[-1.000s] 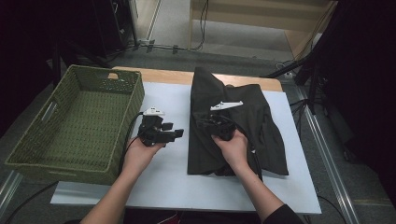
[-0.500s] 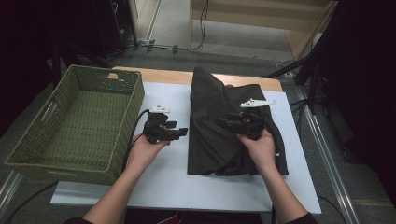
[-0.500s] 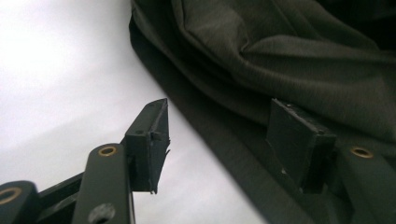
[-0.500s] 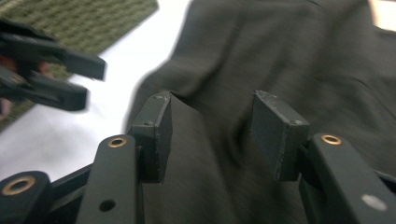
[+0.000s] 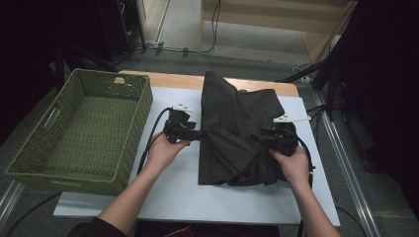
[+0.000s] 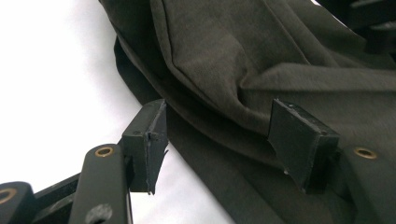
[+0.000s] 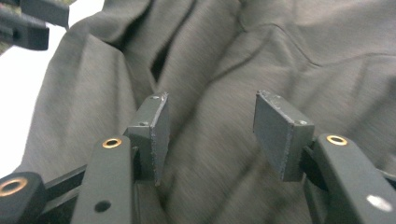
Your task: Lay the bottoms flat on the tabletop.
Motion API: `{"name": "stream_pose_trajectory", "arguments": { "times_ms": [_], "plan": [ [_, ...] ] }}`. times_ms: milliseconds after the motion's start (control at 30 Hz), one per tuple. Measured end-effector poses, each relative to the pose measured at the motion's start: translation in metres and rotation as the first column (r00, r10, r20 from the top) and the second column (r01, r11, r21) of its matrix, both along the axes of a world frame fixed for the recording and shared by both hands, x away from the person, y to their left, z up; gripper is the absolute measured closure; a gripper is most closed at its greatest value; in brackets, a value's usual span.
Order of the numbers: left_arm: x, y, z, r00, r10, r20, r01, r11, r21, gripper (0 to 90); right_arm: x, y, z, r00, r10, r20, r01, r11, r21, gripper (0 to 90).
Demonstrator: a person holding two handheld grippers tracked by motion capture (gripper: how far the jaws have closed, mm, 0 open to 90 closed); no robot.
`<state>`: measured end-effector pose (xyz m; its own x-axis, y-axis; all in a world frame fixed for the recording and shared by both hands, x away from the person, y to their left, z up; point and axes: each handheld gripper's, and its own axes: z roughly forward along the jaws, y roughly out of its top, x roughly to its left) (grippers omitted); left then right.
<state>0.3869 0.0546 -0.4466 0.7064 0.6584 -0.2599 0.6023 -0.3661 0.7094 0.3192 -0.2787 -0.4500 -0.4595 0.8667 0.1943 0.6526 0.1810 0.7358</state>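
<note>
Both grippers, left gripper [image 5: 201,133] and right gripper [image 5: 254,137], hover with jaws spread wide over the rumpled dark garment [image 5: 237,133], nothing grabbed yet, basket [image 5: 79,128] unfilled, so basically all the work's left.

garment [image 5: 237,133]: dark charcoal-olive, plain, no print
basket [image 5: 79,128]: olive green, woven pattern
table mat [image 5: 173,192]: white-ish, plain
table edge [image 5: 183,80]: light wood
left gripper [image 5: 203,133]: black, brass-coloured rivets
right gripper [image 5: 256,138]: black too, white tag on top
</note>
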Motion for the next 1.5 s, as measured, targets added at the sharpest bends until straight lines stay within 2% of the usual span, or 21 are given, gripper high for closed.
{"name": "stream_pose_trajectory", "arguments": {
  "times_ms": [100, 167, 267, 400, 500, 567, 600, 633, 667, 700, 767, 800, 900, 1067, 1233, 1367, 1433, 1500],
  "plan": [
    [0.004, -0.005, 0.0, 0.9999, 0.012, 0.008, -0.012, 0.9999, 0.004, 35.7, -0.007, -0.01, -0.004, 0.9998, -0.02, -0.004, 0.02, 1.0, -0.002, 43.9],
    [0.007, -0.009, 0.0, 0.9998, 0.015, -0.01, -0.016, 0.9998, -0.014, 35.0, -0.01, -0.016, -0.006, 0.9995, -0.033, -0.004, 0.033, 0.999, -0.006, 43.9],
    [0.011, -0.014, 0.001, 0.9997, 0.023, 0.008, -0.023, 0.9997, 0.007, 34.7, -0.013, -0.024, -0.007, 0.9984, -0.057, 0.0, 0.057, 0.998, -0.005, 43.8],
    [0.018, -0.019, -0.005, 0.9994, 0.034, -0.009, -0.034, 0.9994, 0.002, 33.1, -0.015, -0.034, -0.01, 0.9967, -0.081, 0.006, 0.081, 0.997, -0.018, 43.8],
    [0.022, -0.024, -0.012, 0.9987, 0.009, -0.05, -0.009, 0.9999, -0.011, 28.1, -0.018, -0.041, -0.011, 0.9948, -0.102, -0.002, 0.102, 0.995, -0.018, 43.6],
    [0.022, -0.028, -0.013, 0.9984, -0.01, -0.056, 0.01, 0.9999, -0.012, 28.1, -0.021, -0.046, -0.012, 0.994, -0.109, 0.004, 0.109, 0.994, -0.022, 43.4],
    [0.022, -0.029, -0.014, 0.9982, -0.023, -0.056, 0.021, 0.9994, -0.029, 28.1, -0.023, -0.048, -0.013, 0.9936, -0.112, 0.009, 0.113, 0.993, -0.022, 43.4],
    [0.022, -0.032, -0.015, 0.9982, -0.02, -0.056, 0.018, 0.9994, -0.03, 28.5, -0.024, -0.051, -0.013, 0.9932, -0.116, 0.008, 0.116, 0.993, -0.025, 43.4],
    [0.022, -0.033, -0.016, 0.9983, -0.017, -0.056, 0.016, 0.9996, -0.025, 31.5, -0.026, -0.053, -0.015, 0.993, -0.118, 0.008, 0.118, 0.993, -0.028, 43.4],
    [0.022, -0.035, -0.017, 0.9982, -0.026, -0.054, 0.025, 0.9995, -0.017, 38.6, -0.027, -0.055, -0.016, 0.9927, -0.12, 0.007, 0.121, 0.992, -0.034, 43.4],
    [0.022, -0.036, -0.019, 0.9982, -0.043, -0.043, 0.042, 0.9991, -0.01, 57.5, -0.027, -0.059, -0.019, 0.9917, -0.129, -0.002, 0.129, 0.991, -0.035, 43.4],
    [0.023, -0.035, -0.019, 0.997, -0.055, -0.055, 0.053, 0.9981, -0.032, 67.3, -0.027, -0.061, -0.02, 0.9908, -0.135, -0.004, 0.135, 0.99, -0.027, 43.4],
    [0.025, -0.029, -0.016, 0.9942, -0.078, -0.074, 0.071, 0.9939, -0.084, 83.8, -0.025, -0.064, -0.021, 0.9901, -0.14, -0.004, 0.14, 0.99, -0.022, 43.4],
    [0.03, -0.009, -0.005, 0.9911, -0.066, -0.116, 0.05, 0.9899, -0.132, 87.3, -0.025, -0.07, -0.023, 0.9877, -0.156, -0.007, 0.156, 0.988, -0.021, 43.4],
    [0.033, 0.013, 0.011, 0.9957, -0.008, -0.092, -0.004, 0.9919, -0.127, 87.3, -0.026, -0.077, -0.022, 0.9836, -0.18, 0.001, 0.18, 0.983, -0.025, 43.4],
    [0.037, 0.031, 0.017, 0.9947, 0.048, -0.091, -0.057, 0.9932, -0.101, 87.2, -0.027, -0.084, -0.02, 0.9806, -0.196, 0.006, 0.196, 0.98, -0.022, 43.4],
    [0.04, 0.037, 0.015, 0.9937, 0.084, -0.074, -0.089, 0.9939, -0.065, 87.0, -0.027, -0.087, -0.021, 0.98, -0.199, 0.007, 0.199, 0.98, -0.019, 43.4],
    [0.043, 0.042, 0.013, 0.9901, 0.119, -0.074, -0.123, 0.9915, -0.044, 86.9, -0.027, -0.091, -0.021, 0.9795, -0.201, 0.005, 0.201, 0.979, -0.02, 43.4]
  ]
}}
